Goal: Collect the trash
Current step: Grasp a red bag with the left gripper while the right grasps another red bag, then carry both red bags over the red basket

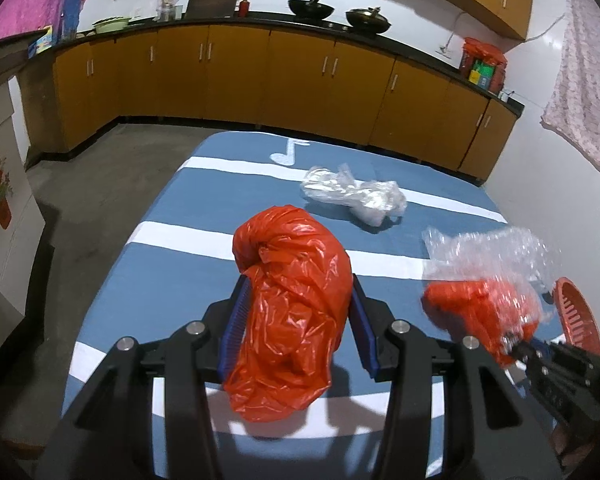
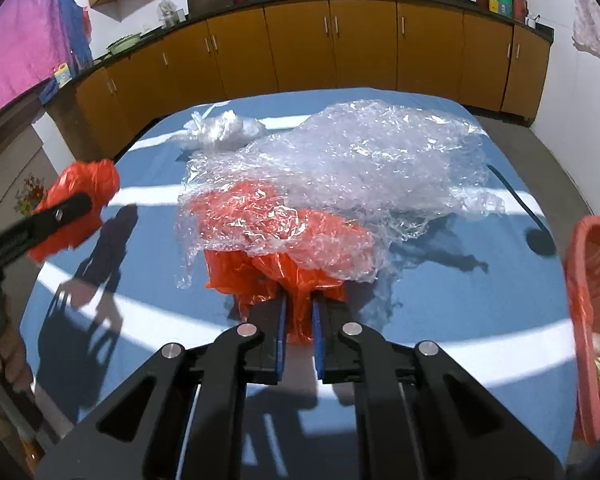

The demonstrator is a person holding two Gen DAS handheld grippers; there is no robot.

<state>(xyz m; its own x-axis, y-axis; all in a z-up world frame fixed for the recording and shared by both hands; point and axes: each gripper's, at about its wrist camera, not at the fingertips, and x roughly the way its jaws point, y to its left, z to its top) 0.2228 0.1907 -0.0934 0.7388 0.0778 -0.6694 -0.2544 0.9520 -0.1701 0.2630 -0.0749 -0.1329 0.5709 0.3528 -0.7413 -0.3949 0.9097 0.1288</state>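
My left gripper (image 1: 300,282) is shut on a crumpled orange plastic bag (image 1: 292,248), held above the blue striped tablecloth (image 1: 180,264). In the right wrist view this bag (image 2: 84,196) shows at the far left. My right gripper (image 2: 298,300) is shut on a second orange bag (image 2: 280,220), and clear bubble wrap (image 2: 360,160) drapes over that bag. From the left wrist view, the right gripper (image 1: 516,344) and its bundle (image 1: 472,308) are at the lower right. A clear plastic bag (image 1: 352,192) lies loose farther back on the table.
An orange slotted basket (image 2: 592,280) stands at the table's right edge with some scraps inside. A black cable (image 2: 516,196) runs across the cloth near it. Yellow-brown cabinets (image 1: 240,72) with a dark counter line the far wall. Grey floor lies to the left.
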